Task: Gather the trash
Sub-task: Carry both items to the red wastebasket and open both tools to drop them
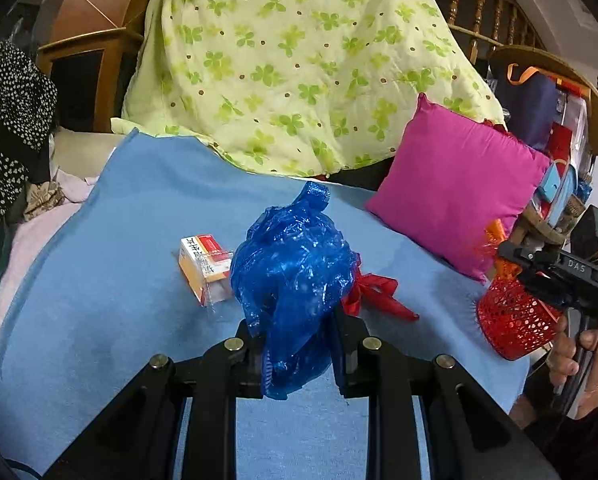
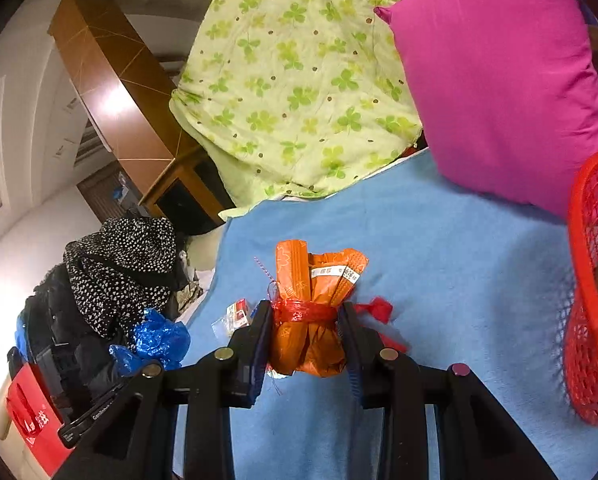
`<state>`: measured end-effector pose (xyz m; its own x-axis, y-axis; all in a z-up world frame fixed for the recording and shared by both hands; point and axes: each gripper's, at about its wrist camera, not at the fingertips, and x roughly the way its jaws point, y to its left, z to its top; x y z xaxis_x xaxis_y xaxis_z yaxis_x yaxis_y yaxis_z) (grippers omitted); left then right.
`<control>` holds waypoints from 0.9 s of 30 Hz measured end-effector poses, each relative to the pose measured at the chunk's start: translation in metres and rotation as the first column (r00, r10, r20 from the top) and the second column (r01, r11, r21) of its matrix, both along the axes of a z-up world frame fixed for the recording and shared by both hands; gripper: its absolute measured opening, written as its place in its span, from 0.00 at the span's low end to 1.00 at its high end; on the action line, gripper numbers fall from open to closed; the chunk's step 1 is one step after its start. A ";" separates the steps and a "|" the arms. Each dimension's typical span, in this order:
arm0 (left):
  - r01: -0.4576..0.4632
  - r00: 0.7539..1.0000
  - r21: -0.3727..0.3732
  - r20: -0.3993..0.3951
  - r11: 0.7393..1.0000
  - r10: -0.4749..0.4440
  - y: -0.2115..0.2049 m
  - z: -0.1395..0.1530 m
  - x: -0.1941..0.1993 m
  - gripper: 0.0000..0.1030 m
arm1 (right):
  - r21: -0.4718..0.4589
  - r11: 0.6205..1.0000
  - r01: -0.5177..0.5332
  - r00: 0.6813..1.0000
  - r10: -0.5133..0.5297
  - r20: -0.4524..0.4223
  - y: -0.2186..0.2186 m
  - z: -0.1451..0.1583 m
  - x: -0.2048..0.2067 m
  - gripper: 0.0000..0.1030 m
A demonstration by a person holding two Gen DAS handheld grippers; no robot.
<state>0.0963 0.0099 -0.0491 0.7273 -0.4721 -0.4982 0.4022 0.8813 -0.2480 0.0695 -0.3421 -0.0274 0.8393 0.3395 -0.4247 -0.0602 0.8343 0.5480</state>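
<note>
My left gripper [image 1: 297,350] is shut on a crumpled blue plastic bag [image 1: 295,268], lifted above the blue blanket [image 1: 131,264]. My right gripper [image 2: 305,340] is shut on an orange wrapper bundle [image 2: 319,300] tied with red string, also raised over the blue blanket [image 2: 439,260]. A small orange-and-white box [image 1: 203,266] in clear wrap lies on the blanket left of the blue bag, and a red scrap [image 1: 373,292] lies to its right. A red mesh basket [image 2: 591,292] stands at the right edge; the left wrist view shows the red mesh basket [image 1: 515,322] under the right gripper [image 1: 555,272].
A magenta pillow [image 1: 459,192] leans at the back right. A green clover-print quilt [image 1: 299,64] is piled behind. Black spotted clothing [image 2: 123,272] lies at the left. A person's hand [image 1: 579,364] holds the right gripper. A wooden cabinet [image 2: 115,80] stands beyond.
</note>
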 end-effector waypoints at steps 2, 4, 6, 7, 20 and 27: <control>-0.002 1.000 0.011 0.004 1.000 0.002 -0.004 0.002 0.000 0.24 | -0.002 1.000 0.007 1.000 -0.007 0.004 -0.003 0.001 -0.001 0.34; 0.002 1.000 0.025 0.006 1.000 -0.002 -0.011 0.003 -0.002 0.24 | -0.017 1.000 0.016 1.000 -0.015 0.014 -0.004 0.004 -0.004 0.34; -0.003 1.000 0.058 0.013 0.998 0.002 -0.021 0.004 -0.004 0.24 | -0.017 1.000 0.017 1.000 -0.017 0.023 -0.007 0.006 -0.005 0.34; -0.002 1.000 0.075 0.015 0.997 0.001 -0.027 0.005 -0.004 0.24 | -0.017 1.000 0.018 0.999 -0.018 0.027 -0.007 0.007 -0.006 0.34; -0.020 0.992 0.262 0.126 0.965 -0.014 -0.093 0.025 -0.034 0.24 | -0.098 0.992 0.078 0.993 -0.069 0.097 -0.020 0.029 -0.042 0.34; 0.055 0.983 0.276 0.153 0.959 -0.100 -0.137 0.044 -0.056 0.24 | -0.085 0.986 0.142 0.981 -0.128 0.147 -0.052 0.040 -0.069 0.34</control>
